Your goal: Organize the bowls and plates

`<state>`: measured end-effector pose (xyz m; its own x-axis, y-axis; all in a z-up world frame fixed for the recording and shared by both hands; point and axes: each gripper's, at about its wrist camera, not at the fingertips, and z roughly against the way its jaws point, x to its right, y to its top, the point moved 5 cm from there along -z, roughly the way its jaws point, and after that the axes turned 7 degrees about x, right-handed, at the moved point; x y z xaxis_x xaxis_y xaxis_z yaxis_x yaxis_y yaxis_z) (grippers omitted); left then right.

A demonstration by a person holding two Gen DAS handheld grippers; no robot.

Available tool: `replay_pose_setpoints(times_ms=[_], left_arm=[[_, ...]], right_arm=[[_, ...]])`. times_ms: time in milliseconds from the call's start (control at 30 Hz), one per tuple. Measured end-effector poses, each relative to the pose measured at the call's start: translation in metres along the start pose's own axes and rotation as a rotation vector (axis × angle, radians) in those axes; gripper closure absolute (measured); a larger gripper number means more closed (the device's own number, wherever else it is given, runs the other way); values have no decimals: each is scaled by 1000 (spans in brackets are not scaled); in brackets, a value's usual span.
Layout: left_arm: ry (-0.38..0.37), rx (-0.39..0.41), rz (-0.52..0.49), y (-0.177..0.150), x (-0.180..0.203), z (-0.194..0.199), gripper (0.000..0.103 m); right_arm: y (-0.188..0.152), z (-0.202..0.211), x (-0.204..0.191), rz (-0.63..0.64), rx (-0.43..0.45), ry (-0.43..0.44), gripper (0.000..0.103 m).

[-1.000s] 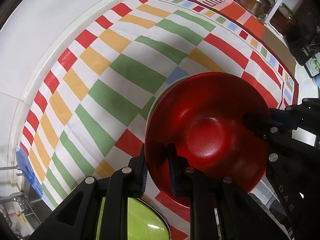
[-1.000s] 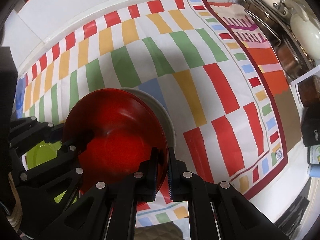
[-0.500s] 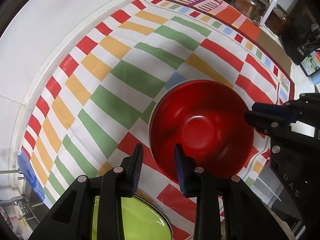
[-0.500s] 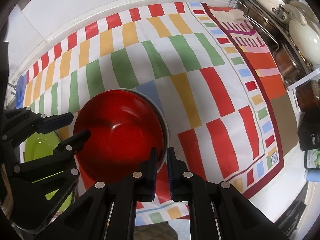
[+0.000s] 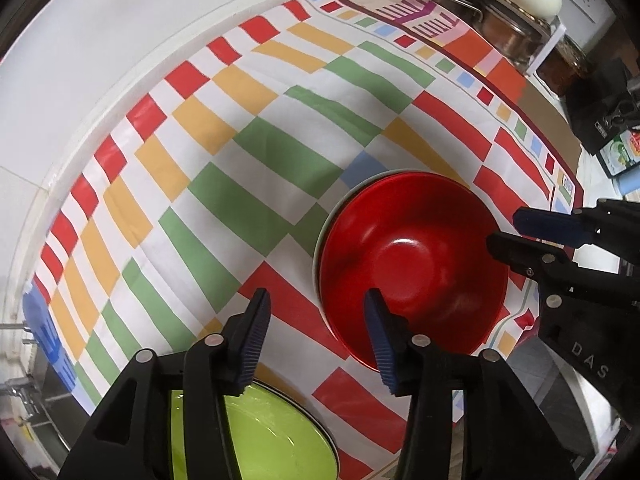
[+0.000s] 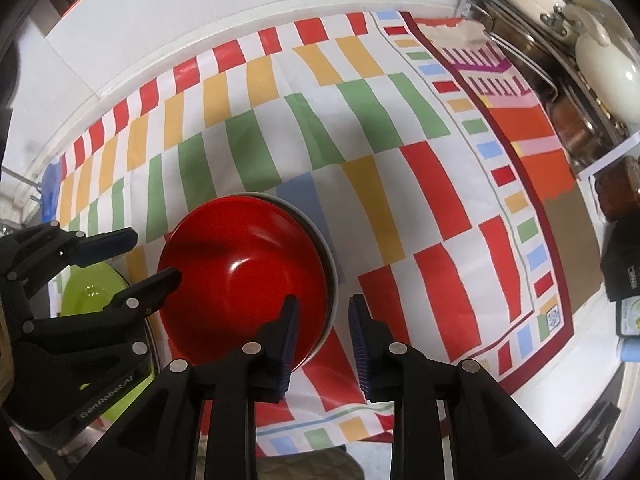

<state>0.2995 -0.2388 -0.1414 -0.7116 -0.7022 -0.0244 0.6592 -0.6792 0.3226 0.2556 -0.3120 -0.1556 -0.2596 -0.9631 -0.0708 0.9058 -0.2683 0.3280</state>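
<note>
On the striped tablecloth [image 5: 248, 152] near its front edge, the red bowl [image 5: 412, 268] sits mouth up, nested in a pale bowl [image 5: 320, 240] of which only a thin rim shows along the far and outer side; being round, it has no long axis to record. Left gripper [image 5: 316, 332]: fingers spread wide, holding nothing, the right-hand blue pad [image 5: 380, 340] overlapping the red bowl's near rim in view, contact not discernible. Right gripper [image 6: 320, 332]: fingers parted by a narrow gap, empty, straddling the near right rim of the stacked bowls; left pad [image 6: 288, 336] lies over the red interior, whether touching cannot be told. A lime-green plate [image 5: 272, 436] lies just beside the bowls toward the left, under the left gripper, apart from them. Along the far right edge, a rack with metal pots [image 6: 560, 80] and a cream lidded pot [image 6: 604, 72] stands off the cloth, well apart from the bowls; dark boxes [image 6: 624, 264] sit at the right margin. The cloth behind and to the right of the bowls is open; a white wall [image 6: 240, 8] bounds the far side.
</note>
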Motion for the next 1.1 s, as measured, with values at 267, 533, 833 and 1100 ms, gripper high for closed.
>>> replay_pose_setpoints(times_ms=[267, 533, 833, 1100], left_arm=[[-78, 26, 60, -7, -2, -5, 50], [-108, 34, 105, -10, -1, -22, 50], [-141, 40, 153, -10, 0, -35, 50], [-175, 22, 214, -16, -4, -46, 57]], right_arm=[[-9, -13, 8, -54, -1, 57, 76], [-16, -27, 13, -139, 42, 103, 76], [-22, -43, 20, -233, 37, 144, 76], [-27, -54, 17, -270, 15, 169, 76]])
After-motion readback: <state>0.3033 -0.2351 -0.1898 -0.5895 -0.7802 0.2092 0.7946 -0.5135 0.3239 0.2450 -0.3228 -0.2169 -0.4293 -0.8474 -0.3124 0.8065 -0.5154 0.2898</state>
